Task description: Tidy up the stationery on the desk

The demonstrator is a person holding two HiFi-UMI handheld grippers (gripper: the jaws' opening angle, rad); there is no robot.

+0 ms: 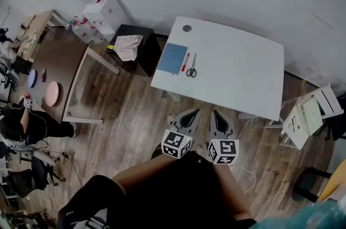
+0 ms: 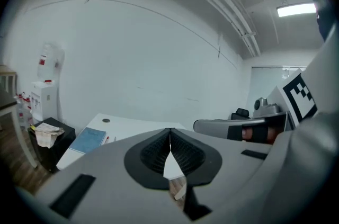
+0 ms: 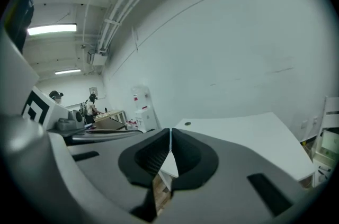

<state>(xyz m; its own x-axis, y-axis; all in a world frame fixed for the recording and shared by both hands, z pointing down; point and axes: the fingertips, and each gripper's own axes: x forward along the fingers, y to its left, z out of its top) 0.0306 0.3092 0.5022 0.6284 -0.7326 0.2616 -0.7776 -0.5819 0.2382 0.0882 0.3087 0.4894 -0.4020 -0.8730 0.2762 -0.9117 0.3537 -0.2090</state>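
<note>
Closed and empty, the left tongs (image 1: 192, 112) and right tongs (image 1: 217, 112) hover before the desk (image 1: 243, 65); blue notebook (image 1: 172, 58), red pen (image 1: 185, 62) and scissors (image 1: 191, 69) lie ahead by its left edge, nearer the left tongs

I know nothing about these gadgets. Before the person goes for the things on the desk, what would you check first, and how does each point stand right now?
1. Left tool empty: ok, jaws together, nothing between.
2. Right tool empty: ok, likewise.
3. Jaws open for a grasp: not ok, both shut.
4. Stationery in sight: ok; blue notebook, red pen and scissors lie side by side on the white desk.
5. Tools at the stationery: not ok, both are short of the desk's near edge.
6. Space around the red pen: cannot tell, too small to see.
</note>
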